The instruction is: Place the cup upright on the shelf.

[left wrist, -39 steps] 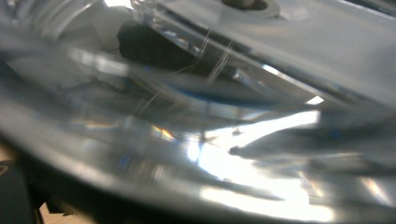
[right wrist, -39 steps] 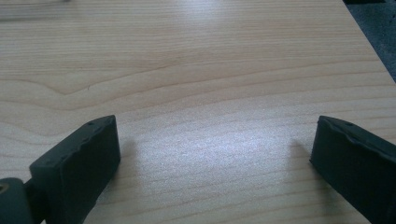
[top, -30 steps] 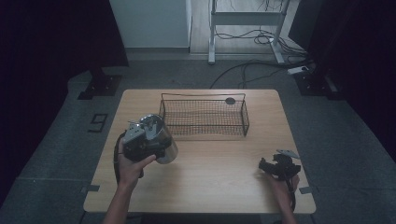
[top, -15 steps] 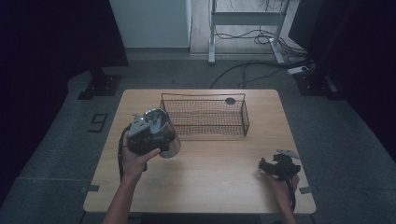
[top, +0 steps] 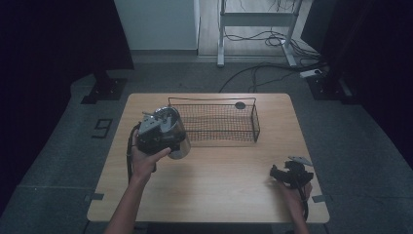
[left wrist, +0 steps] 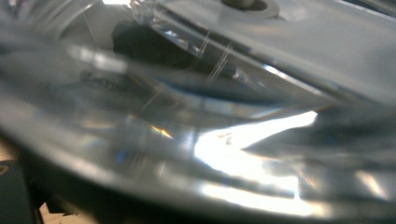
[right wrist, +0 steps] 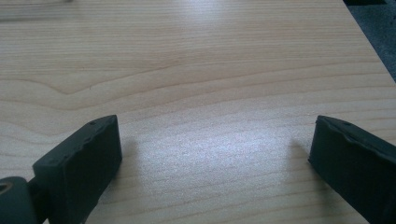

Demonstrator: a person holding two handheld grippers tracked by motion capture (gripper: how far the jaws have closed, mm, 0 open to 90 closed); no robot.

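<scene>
My left gripper [top: 157,130] is held above the table's left side, just off the left end of the wire basket [top: 255,125]. It is shut on a shiny, metal-looking container [top: 178,142], which it carries tilted. In the left gripper view the container's glossy curved wall [left wrist: 224,140] sits so close that it blurs and hides the jaws. My right gripper [top: 278,173] rests on the table near its front right corner. Its jaws stand wide open [right wrist: 212,140] over bare wood, with nothing between them.
The long black wire basket stands across the far middle of the wooden table [top: 219,185]. A small dark disc [top: 240,105] lies by its far right end. Dark floor, cables and stand legs surround the table.
My left hand has carried the container away from the front edge and slightly right, up to the basket's left end. The right gripper has stayed put.
</scene>
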